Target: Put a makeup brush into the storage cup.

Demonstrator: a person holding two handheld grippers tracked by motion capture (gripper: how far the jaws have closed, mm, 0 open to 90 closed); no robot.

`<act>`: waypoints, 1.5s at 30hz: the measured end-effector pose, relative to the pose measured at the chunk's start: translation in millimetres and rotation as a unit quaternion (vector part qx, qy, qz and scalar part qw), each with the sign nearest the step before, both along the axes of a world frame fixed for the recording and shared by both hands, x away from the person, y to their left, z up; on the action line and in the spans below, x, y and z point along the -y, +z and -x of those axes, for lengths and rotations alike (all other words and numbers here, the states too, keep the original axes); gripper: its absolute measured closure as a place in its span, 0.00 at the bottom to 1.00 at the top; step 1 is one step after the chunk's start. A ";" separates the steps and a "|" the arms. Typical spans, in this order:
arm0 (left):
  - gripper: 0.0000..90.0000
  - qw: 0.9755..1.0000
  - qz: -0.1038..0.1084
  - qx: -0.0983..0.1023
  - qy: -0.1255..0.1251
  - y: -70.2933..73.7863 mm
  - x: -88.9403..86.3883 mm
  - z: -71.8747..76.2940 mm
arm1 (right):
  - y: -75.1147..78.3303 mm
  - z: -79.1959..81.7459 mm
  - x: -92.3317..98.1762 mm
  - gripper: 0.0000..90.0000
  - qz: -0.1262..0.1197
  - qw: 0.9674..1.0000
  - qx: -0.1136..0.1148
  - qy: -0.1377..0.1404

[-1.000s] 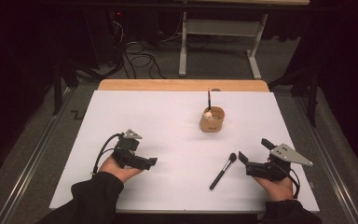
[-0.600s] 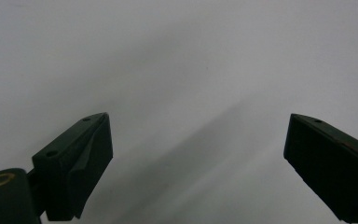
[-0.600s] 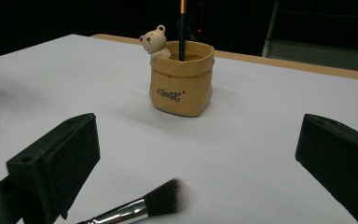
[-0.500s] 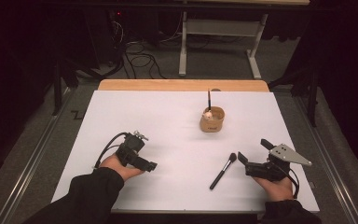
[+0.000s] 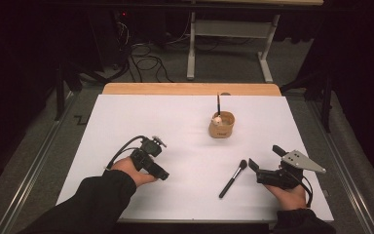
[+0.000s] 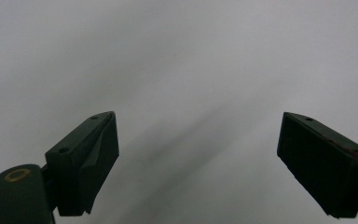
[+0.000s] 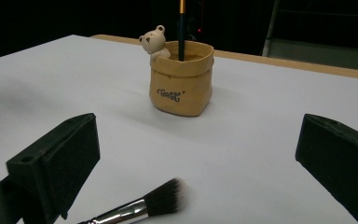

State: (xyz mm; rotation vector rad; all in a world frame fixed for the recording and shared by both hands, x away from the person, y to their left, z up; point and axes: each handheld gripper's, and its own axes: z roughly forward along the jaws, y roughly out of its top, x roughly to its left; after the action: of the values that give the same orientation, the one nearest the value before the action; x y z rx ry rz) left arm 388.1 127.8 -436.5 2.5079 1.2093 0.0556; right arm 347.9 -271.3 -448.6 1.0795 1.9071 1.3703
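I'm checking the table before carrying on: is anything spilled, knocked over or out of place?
Nothing spilled or damaged. One makeup brush lies loose on the white table, near the right hand-held gripper, while another brush stands in the upright tan cup.

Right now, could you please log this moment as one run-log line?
left gripper: jaws open, just been closing, nothing between | right gripper: jaws open, empty | makeup brush: flat on table | holder: upright

left gripper (image 5: pixel 158 171) | shifted right across table | jaws narrowing, nothing between
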 end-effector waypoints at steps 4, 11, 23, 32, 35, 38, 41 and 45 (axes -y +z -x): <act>0.18 1.000 -0.002 0.001 -0.015 4.4 14.0 0.0 | -0.5 -0.6 0.8 0.00 0.000 1.000 -0.001 0.000; 0.18 0.999 0.001 0.004 -0.037 6.8 37.2 0.4 | -2.9 -2.3 2.0 0.00 0.007 1.000 -0.005 -0.005; 0.18 0.998 0.006 -0.006 -0.064 8.5 79.1 4.2 | -0.7 -1.9 12.0 0.00 0.034 0.999 0.014 -0.032; 0.18 0.996 0.004 -0.012 -0.087 7.2 105.9 8.1 | -3.2 -3.3 23.7 0.00 0.036 0.998 0.014 -0.056; 0.18 0.995 0.001 -0.015 -0.094 5.9 112.5 9.1 | -5.3 -3.9 29.0 0.00 0.036 0.997 0.011 -0.063; 0.18 0.995 -0.002 -0.014 -0.102 5.1 120.4 10.9 | -6.8 -4.4 33.7 0.00 0.036 0.997 0.008 -0.071; 0.18 0.994 -0.004 -0.016 -0.108 4.4 127.0 12.0 | -8.1 -5.2 36.5 0.00 0.035 0.996 0.005 -0.076; 0.18 0.993 -0.002 -0.019 -0.112 3.0 134.9 13.4 | -8.4 -5.3 36.3 0.00 0.034 0.997 0.004 -0.075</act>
State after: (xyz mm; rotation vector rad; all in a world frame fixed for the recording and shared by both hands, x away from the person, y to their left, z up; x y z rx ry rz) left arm 374.7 -7.1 -433.5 2.6433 0.9336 -0.0466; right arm 353.2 -307.6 -457.0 1.1569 1.8137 1.2161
